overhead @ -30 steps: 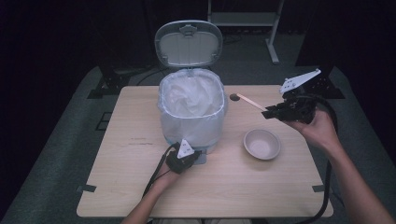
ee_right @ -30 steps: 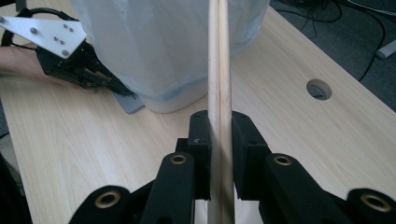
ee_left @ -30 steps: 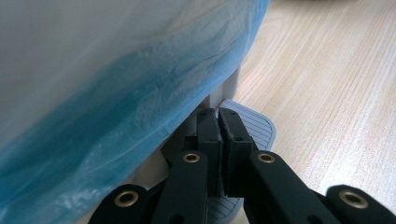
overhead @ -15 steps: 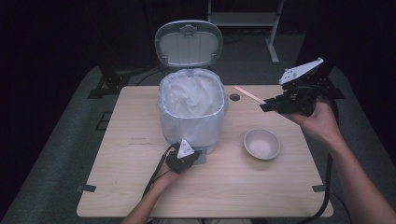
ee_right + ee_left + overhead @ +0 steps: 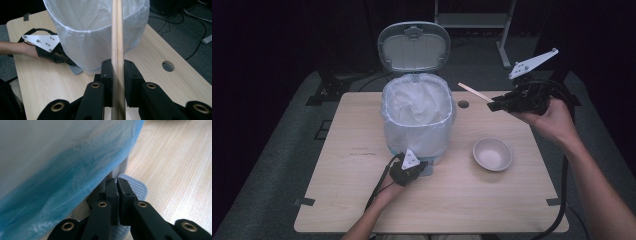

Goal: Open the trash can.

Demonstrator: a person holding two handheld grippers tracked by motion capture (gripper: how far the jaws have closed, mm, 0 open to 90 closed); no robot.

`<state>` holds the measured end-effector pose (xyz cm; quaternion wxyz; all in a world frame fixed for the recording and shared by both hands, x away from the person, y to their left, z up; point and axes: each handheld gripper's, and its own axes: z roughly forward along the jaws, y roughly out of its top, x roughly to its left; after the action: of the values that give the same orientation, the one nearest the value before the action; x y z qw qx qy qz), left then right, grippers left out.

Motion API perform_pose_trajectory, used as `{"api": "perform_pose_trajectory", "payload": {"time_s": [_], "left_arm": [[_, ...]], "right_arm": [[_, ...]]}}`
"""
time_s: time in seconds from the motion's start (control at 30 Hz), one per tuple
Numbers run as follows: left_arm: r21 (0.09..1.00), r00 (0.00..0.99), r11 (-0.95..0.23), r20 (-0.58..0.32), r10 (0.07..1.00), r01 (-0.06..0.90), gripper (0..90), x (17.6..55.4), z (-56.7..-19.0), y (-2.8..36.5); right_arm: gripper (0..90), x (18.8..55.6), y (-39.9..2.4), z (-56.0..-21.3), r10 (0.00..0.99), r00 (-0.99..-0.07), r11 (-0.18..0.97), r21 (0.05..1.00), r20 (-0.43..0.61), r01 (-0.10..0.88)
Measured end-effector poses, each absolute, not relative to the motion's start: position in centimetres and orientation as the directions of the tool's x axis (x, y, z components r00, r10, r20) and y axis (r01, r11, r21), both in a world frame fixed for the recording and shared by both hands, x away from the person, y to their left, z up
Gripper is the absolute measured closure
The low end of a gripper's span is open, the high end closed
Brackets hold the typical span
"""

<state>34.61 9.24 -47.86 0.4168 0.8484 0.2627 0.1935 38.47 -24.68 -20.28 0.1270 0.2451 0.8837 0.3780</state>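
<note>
A pedal bin (image 5: 417, 125) lined with a white bag stands mid-table, its lid (image 5: 413, 46) tipped up open. My left gripper (image 5: 422, 167) is shut with nothing between its jaws, and its tips rest on the bin's grey ribbed pedal (image 5: 136, 187) at the base. Close up, the left gripper (image 5: 117, 182) sits right under the bulging bag (image 5: 62, 157). My right gripper (image 5: 494, 106) is raised over the table's right side, shut on a pair of wooden sticks (image 5: 474, 92). In the right gripper view the sticks (image 5: 117, 30) run up from the right gripper (image 5: 117, 67) towards the bin (image 5: 97, 32).
An empty pale bowl (image 5: 492, 154) sits on the table to the right of the bin. A round hole (image 5: 463, 104) is cut in the tabletop near the far edge. A white shelf frame (image 5: 472, 20) stands on the dark floor behind.
My right hand has lifted the wooden sticks higher above the table. The left hand stays on the pedal and the lid stays open.
</note>
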Motion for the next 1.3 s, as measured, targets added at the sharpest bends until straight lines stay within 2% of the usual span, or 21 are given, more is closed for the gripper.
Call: {"api": "perform_pose_trajectory", "payload": {"time_s": [0.87, 1.3], "left_arm": [[0.809, 0.787, -0.514, 0.108, 0.607, 0.285, 88.5, 34.6, -47.9, 9.3], [0.809, 0.788, -0.514, 0.107, 0.606, 0.285, 88.5, 34.6, -47.9, 9.3]], "right_arm": [[78.6, 39.4, -21.6, -17.3, 0.476, -0.878, 0.617, 0.730, -0.049, 0.294], [78.6, 40.4, -18.6, -16.4, 0.438, -0.898, 0.641, 0.717, -0.049, 0.274]]}}
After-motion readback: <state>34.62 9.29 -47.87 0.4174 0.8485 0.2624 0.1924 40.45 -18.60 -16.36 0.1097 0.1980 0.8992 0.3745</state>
